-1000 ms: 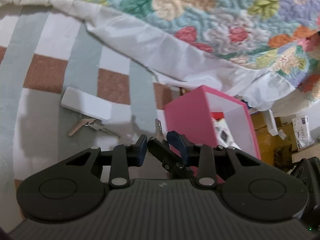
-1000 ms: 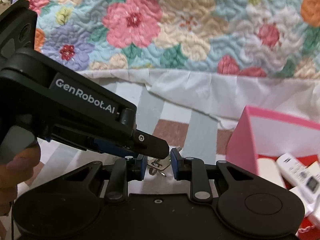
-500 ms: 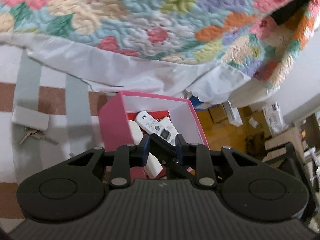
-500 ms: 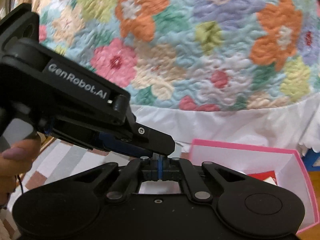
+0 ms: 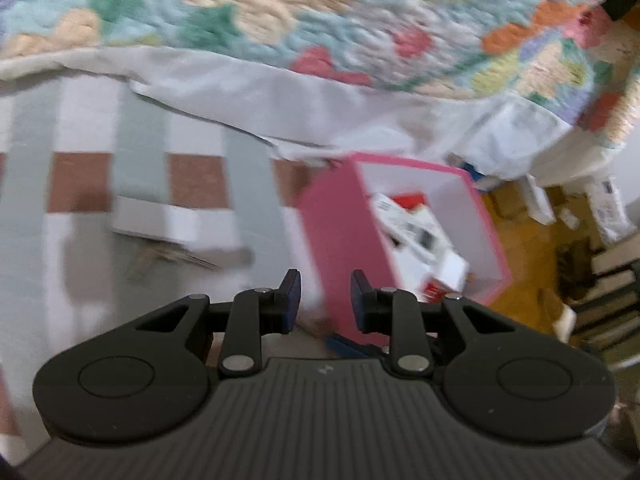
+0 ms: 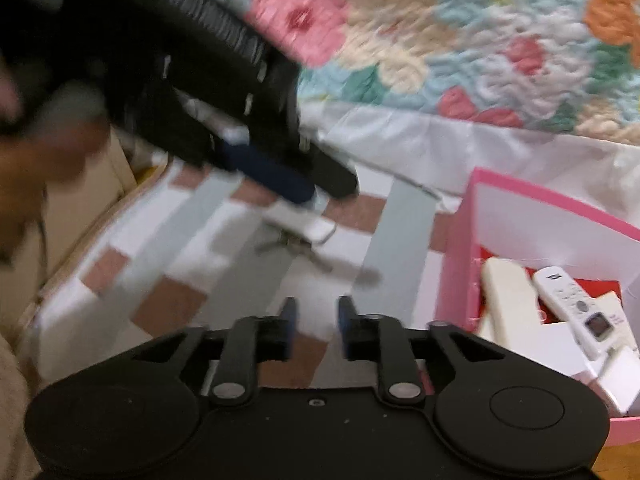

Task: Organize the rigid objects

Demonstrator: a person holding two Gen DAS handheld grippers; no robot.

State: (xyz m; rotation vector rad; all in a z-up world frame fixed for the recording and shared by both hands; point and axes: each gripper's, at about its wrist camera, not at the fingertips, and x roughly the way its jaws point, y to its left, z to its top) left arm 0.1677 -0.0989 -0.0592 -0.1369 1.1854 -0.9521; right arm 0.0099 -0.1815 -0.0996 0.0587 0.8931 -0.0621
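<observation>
A pink box point(image 5: 344, 240) stands on the striped bed sheet; it also shows in the right wrist view point(image 6: 460, 264). It holds a white remote point(image 6: 576, 312), a cream bar point(image 6: 508, 300) and other white items. A white flat block point(image 5: 156, 220) with keys point(image 5: 176, 256) lies on the sheet left of the box; the block point(image 6: 304, 222) and keys point(image 6: 292, 246) also show in the right wrist view. My left gripper point(image 5: 322, 300) is open and empty, near the box's left wall. My right gripper point(image 6: 314, 322) is open and empty. The left gripper's body point(image 6: 224, 92) hangs above the block.
A flowered quilt point(image 5: 320, 20) with a white underside covers the back of the bed. The bed's right edge drops to a wooden floor point(image 5: 532, 264) with cardboard boxes and stacked books. A cream surface point(image 6: 100, 184) borders the sheet on the left.
Both grippers have opened; the right one was shut half a second ago. Both views have swung back down toward the sheet, block and keys. Frames are motion-blurred.
</observation>
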